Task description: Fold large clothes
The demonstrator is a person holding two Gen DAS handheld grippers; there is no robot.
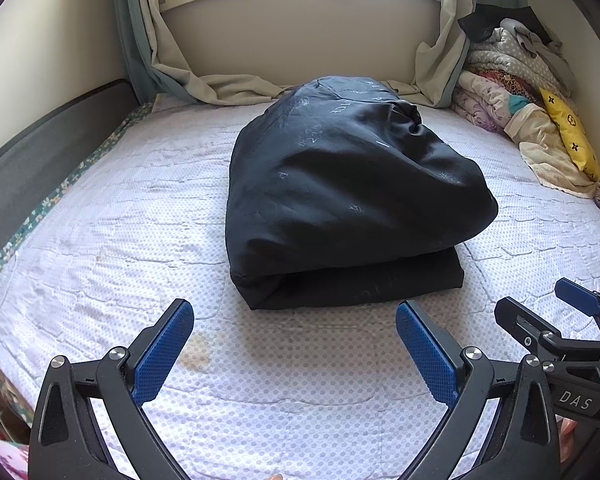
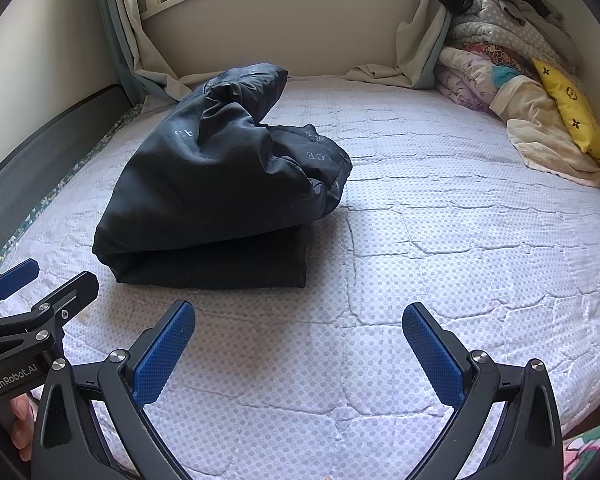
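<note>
A large black padded garment (image 1: 340, 196) lies folded into a thick bundle on the white quilted bed (image 1: 112, 216). In the right wrist view the same garment (image 2: 220, 188) sits left of centre. My left gripper (image 1: 294, 320) hovers open just in front of the bundle's near edge, nothing between its blue pads (image 1: 162, 356). My right gripper (image 2: 298, 320) is open over bare bedding (image 2: 440, 220), to the right of the garment and apart from it. The right gripper also shows at the left wrist view's right edge (image 1: 540, 312), and the left gripper at the right wrist view's left edge (image 2: 48, 284).
A heap of folded blankets (image 1: 512, 80) and a yellow patterned pillow (image 1: 572, 136) fill the bed's far right corner. Curtains (image 1: 204, 76) hang down onto the far edge under a window sill. A dark padded rail (image 1: 40, 164) runs along the left side.
</note>
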